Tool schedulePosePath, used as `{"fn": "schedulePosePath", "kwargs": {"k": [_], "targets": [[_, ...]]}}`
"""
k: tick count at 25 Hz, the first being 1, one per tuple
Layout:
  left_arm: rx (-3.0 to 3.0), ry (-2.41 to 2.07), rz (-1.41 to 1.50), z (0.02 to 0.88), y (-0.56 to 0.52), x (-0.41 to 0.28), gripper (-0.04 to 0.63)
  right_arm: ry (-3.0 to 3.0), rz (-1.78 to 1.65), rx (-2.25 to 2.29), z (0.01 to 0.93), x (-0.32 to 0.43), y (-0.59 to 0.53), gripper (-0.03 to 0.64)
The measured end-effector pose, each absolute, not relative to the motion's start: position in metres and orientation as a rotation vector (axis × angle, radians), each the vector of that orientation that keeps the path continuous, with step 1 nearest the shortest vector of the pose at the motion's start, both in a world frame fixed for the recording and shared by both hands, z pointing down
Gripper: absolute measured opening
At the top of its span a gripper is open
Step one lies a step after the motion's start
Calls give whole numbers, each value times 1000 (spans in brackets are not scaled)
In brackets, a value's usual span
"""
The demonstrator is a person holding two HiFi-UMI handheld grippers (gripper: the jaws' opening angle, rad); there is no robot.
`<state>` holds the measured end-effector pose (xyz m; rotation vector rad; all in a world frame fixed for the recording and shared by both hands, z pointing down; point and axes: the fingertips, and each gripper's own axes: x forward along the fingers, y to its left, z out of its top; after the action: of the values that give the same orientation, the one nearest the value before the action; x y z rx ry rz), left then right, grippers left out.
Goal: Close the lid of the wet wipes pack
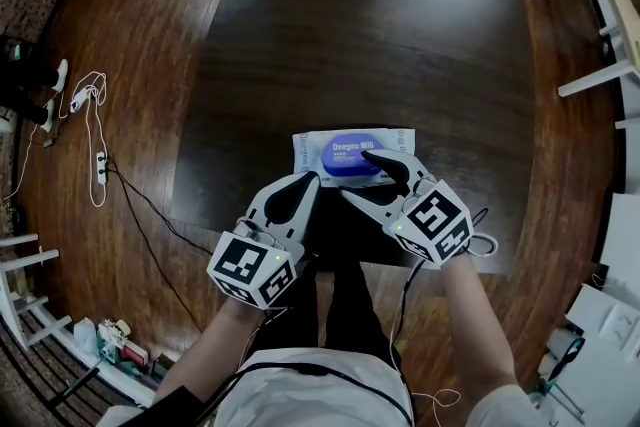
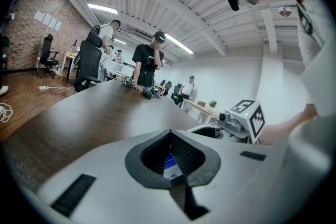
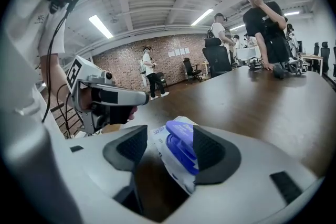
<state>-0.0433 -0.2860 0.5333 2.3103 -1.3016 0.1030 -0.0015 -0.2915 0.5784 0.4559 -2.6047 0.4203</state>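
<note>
- The wet wipes pack lies flat on the dark wooden table, with the table's near edge not far behind it on the person's side.
- Its blue lid sits in the middle of the pack's top face; in the right gripper view the lid seems slightly lifted off its blue base ring, though the angle makes this hard to confirm.
- The right gripper reaches over the pack from the near right with its jaws spread. One jaw lies across the lid and the other is at the pack's near edge.
- In the right gripper view the lid stands between the two black pads, close against the right one.
- The left gripper hovers just beside the pack's near left corner. Its jaws are pressed together at the tips and pinch nothing.
- A white power strip and its cables lie on the floor well to the left of the pack.
</note>
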Motion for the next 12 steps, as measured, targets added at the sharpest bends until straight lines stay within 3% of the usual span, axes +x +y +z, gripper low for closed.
{"fn": "schedulePosePath", "kwargs": {"k": [12], "targets": [[2283,-1311,94,534,-281,-48,2,-2506,436,406,601,-15,-277,272]]}}
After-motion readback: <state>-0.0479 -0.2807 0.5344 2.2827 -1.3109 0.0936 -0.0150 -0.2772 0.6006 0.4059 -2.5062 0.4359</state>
